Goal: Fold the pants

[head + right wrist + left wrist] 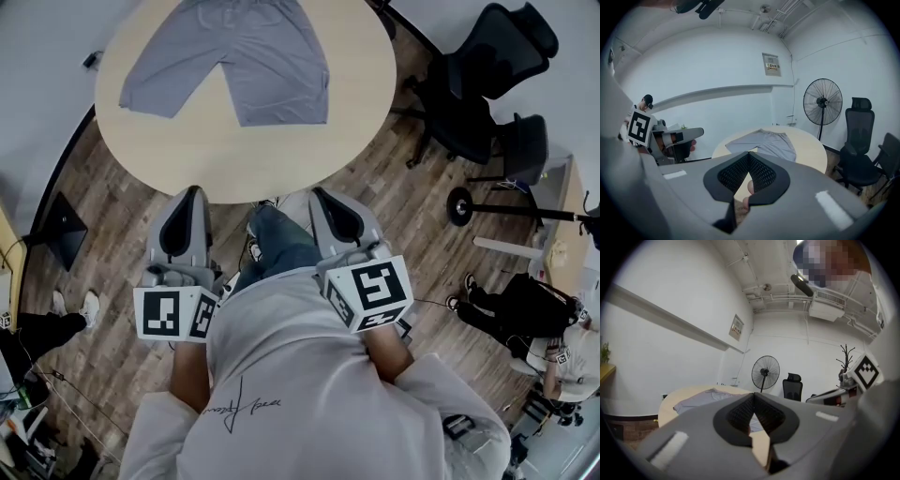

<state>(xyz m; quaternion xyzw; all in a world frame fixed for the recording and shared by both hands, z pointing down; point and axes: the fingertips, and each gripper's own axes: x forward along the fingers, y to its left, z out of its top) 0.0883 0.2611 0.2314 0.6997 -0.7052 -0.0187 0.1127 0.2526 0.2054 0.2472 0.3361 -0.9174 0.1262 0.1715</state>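
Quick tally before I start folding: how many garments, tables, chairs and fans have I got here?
Grey fabric pants: 1
Round beige wooden table: 1
Black office chairs: 2
Black pedestal fan: 1
Total: 5

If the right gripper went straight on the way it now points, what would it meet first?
The right gripper would probably meet the round table at its near edge, before the grey pants. Depth unclear.
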